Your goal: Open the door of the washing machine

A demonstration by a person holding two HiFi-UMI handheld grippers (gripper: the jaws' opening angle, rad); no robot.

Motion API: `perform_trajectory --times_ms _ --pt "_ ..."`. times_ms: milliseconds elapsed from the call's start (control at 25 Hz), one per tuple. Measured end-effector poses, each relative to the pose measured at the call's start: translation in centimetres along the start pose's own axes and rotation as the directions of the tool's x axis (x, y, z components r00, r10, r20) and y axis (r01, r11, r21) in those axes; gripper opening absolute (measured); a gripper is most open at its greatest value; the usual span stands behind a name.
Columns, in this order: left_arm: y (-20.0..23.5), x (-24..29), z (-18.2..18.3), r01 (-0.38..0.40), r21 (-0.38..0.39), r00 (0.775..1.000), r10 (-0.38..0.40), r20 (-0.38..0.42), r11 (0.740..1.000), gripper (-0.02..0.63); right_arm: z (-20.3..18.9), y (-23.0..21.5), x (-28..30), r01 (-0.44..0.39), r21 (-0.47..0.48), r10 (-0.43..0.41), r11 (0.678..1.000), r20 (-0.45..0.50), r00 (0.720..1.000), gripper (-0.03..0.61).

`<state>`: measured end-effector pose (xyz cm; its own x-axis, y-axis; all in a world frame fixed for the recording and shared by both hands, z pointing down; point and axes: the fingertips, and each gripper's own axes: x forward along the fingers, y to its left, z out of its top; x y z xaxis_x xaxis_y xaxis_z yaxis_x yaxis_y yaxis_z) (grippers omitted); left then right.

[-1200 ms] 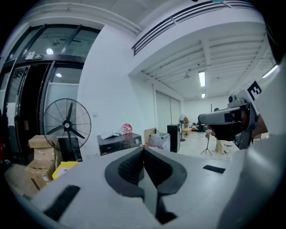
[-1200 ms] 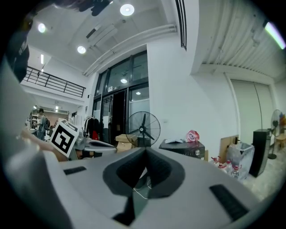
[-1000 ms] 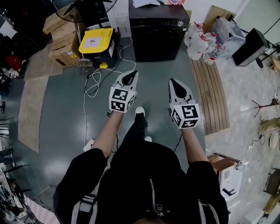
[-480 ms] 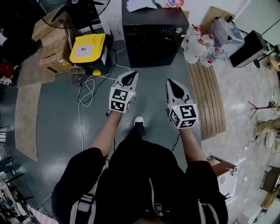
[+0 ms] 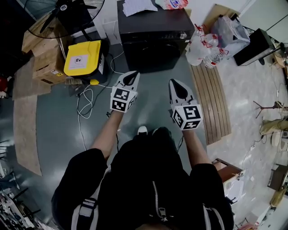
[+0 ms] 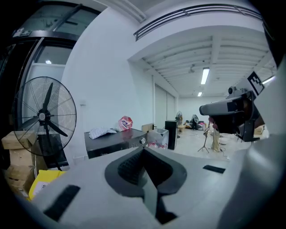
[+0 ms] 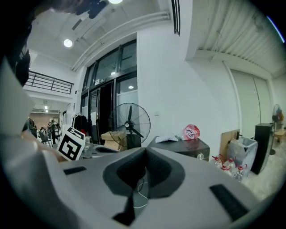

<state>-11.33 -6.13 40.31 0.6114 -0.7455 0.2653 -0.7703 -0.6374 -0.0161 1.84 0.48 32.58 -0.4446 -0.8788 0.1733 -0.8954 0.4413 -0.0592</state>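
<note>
The black washing machine (image 5: 153, 36) stands against the far wall with its door closed; cloth and a red-and-white bag lie on its top. It also shows in the left gripper view (image 6: 114, 141) and the right gripper view (image 7: 183, 147). My left gripper (image 5: 131, 77) is shut with nothing in it and points at the machine from a short way off. The same left gripper (image 6: 144, 150) shows its tips pressed together. My right gripper (image 5: 179, 85) hangs beside it, level with it, and the right gripper (image 7: 145, 152) is also shut and empty.
A yellow-lidded box (image 5: 82, 58) and cardboard boxes (image 5: 40, 54) sit left of the machine, below a standing fan (image 5: 67, 13). A white cable (image 5: 85, 101) trails on the grey floor. Water bottles (image 5: 202, 45) and a wooden slat panel (image 5: 213, 99) lie at the right.
The person has walked forward: the washing machine and the yellow box have drawn closer in the head view. Both grippers went forward with the person and stayed shut.
</note>
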Motion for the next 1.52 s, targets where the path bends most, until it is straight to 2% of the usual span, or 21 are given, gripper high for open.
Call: perform_trajectory --times_ms 360,640,880,960,1000,1120,1280,1440,1520 --pt "5.3 6.8 -0.2 -0.021 -0.010 1.000 0.021 -0.023 1.000 0.002 0.4 -3.9 8.0 -0.030 0.020 0.030 0.999 -0.002 1.000 0.003" --pt "10.6 14.9 -3.0 -0.036 -0.028 0.997 0.034 -0.073 0.999 0.003 -1.6 -8.8 17.0 -0.084 0.046 0.087 0.995 -0.057 0.995 0.003" --pt "15.1 21.8 -7.6 -0.057 -0.029 0.988 0.052 -0.147 0.998 0.003 -4.5 -13.1 24.5 -0.118 0.077 0.127 0.990 -0.121 0.984 0.003" --pt "16.3 24.0 -9.9 -0.064 -0.038 0.980 0.055 -0.191 0.997 0.024 -5.6 -14.4 26.5 -0.132 0.091 0.144 0.987 -0.142 0.979 0.003" --pt "16.8 25.0 -11.2 -0.063 -0.044 0.975 0.052 -0.217 0.997 0.063 -6.2 -14.9 27.3 -0.136 0.100 0.151 0.986 -0.152 0.977 0.003" --pt "17.8 27.9 -15.5 -0.041 -0.065 0.957 0.020 -0.291 0.997 0.091 -7.9 -16.3 29.4 -0.144 0.122 0.165 0.982 -0.180 0.970 0.003" --pt "18.5 31.9 -20.4 0.010 -0.086 0.932 -0.041 -0.361 0.996 0.194 -10.5 -18.4 31.6 -0.141 0.151 0.171 0.978 -0.212 0.962 0.003" --pt "19.2 34.2 -24.8 0.011 -0.105 0.897 -0.056 -0.439 0.994 0.212 -13.0 -19.8 33.1 -0.141 0.172 0.181 0.975 -0.243 0.953 0.003" --pt "20.0 34.9 -26.5 -0.007 -0.119 0.887 -0.049 -0.459 0.993 0.218 -14.0 -20.2 34.0 -0.143 0.171 0.184 0.975 -0.257 0.949 0.003"
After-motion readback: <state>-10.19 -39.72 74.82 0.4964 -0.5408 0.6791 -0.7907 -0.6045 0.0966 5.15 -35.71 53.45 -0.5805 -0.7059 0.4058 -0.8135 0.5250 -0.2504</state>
